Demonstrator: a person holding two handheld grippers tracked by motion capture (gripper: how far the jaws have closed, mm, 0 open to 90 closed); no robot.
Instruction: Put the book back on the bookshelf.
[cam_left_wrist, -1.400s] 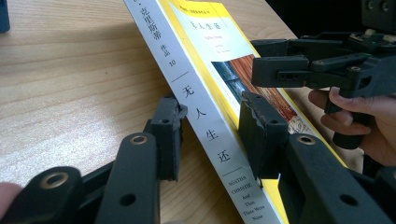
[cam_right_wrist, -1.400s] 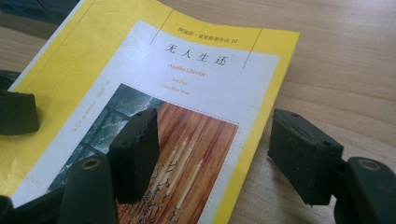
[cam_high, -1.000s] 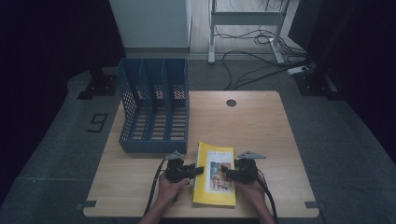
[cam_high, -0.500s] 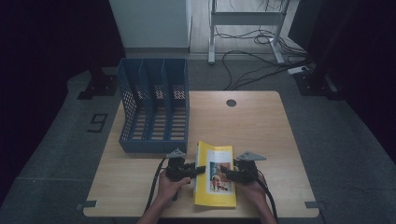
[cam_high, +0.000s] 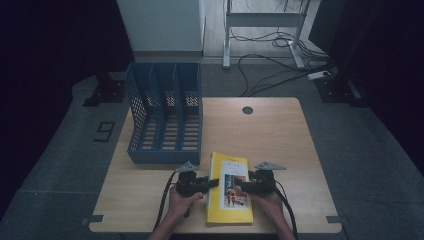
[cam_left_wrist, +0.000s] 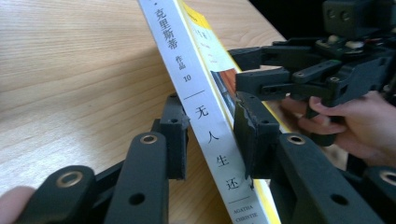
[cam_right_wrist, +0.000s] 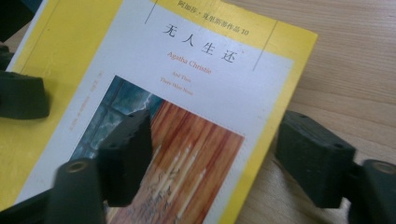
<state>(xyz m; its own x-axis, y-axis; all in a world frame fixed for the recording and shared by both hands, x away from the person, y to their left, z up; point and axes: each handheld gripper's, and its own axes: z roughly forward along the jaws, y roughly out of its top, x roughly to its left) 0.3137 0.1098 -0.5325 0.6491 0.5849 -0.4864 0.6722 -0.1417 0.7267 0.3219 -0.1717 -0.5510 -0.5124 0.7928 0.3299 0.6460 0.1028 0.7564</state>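
Observation:
A yellow paperback book (cam_high: 229, 200) with a white spine lies near the table's front edge. My left gripper (cam_high: 212, 183) is at its left side. In the left gripper view its pads (cam_left_wrist: 176, 133) press on either side of the book's spine (cam_left_wrist: 205, 116), and the jaws have just been closing. My right gripper (cam_high: 242, 187) reaches over the book's right side. In the right gripper view one of its fingers (cam_right_wrist: 126, 154) hovers above the cover (cam_right_wrist: 187, 79) and the other is off the edge over the wood. Its jaws have just been opening and stand wide apart.
A blue three-slot file organizer (cam_high: 165, 120) stands behind the book at the left on the wooden table (cam_high: 270, 135). A round cable hole (cam_high: 247, 110) sits near the far edge. Bare wood stretches to the right and behind the book.

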